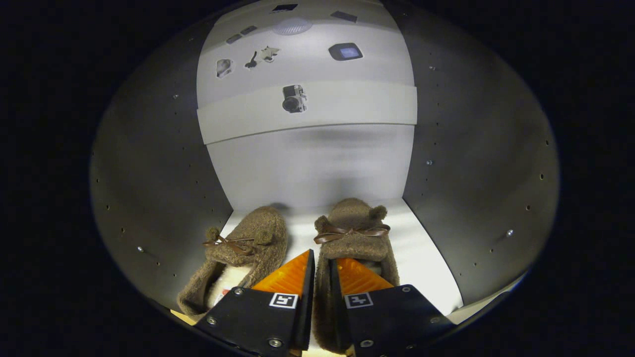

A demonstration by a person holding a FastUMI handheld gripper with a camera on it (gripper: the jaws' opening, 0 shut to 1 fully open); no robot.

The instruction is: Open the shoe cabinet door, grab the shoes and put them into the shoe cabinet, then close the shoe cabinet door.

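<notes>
Shoe cabinet (pixel 149 188): open compartment with dark side walls left and right, drilled with rows of small holes; pale back panel at the far end; a pale shelf (pixel 317 111) spans the walls above.

Cabinet floor (pixel 426 258): white, with a bare strip along the right wall and a narrow bare lane between the two slippers.

Right slipper (pixel 354 233): brown, fuzzy, with a ribbon bow, toe near the back panel. Its left side wall stands between the fingers of the hand-held gripper (pixel 322 270), which is clenched on it.

Left slipper (pixel 248 248): matching, just beside the left finger, angled toward the left wall, apart from its mate.

Small stickers (pixel 294 98): on the shelf front and panel above.
</notes>
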